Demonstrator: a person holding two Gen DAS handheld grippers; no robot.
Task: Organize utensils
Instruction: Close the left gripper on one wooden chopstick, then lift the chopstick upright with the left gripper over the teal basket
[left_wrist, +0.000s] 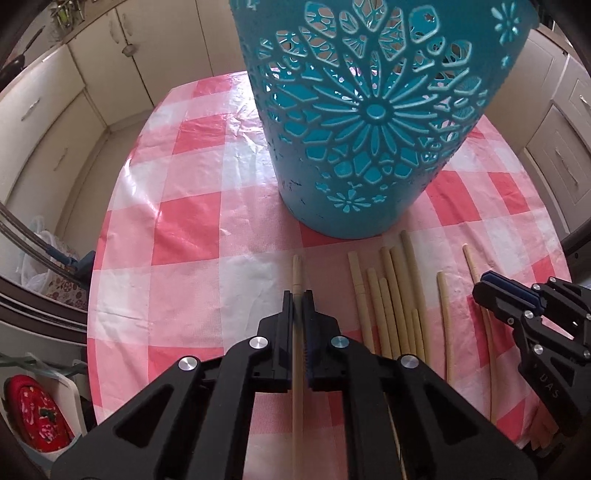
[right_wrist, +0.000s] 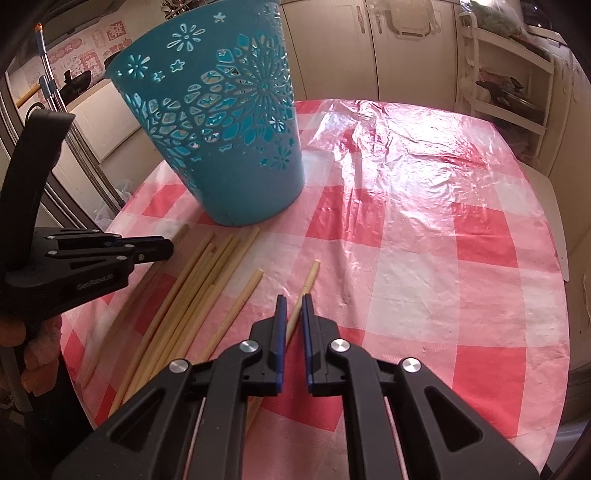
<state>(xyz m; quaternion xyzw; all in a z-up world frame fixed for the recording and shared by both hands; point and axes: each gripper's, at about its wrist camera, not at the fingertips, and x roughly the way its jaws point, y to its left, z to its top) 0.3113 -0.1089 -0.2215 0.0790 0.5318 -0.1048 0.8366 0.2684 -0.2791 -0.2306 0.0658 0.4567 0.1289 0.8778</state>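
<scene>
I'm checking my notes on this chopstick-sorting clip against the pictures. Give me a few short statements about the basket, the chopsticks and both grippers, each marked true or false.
1. The teal perforated plastic basket stands upright on the pink-and-white checked tablecloth. True.
2. The left gripper is empty. False: it is shut on a pale wooden chopstick.
3. Most of the loose pale chopsticks lie between the two grippers. True.
4. The right gripper hovers over the basket's mouth. False: it is low, straddling another chopstick on the cloth.
5. Chopsticks stand inside the basket. False: none show through its holes.
</scene>
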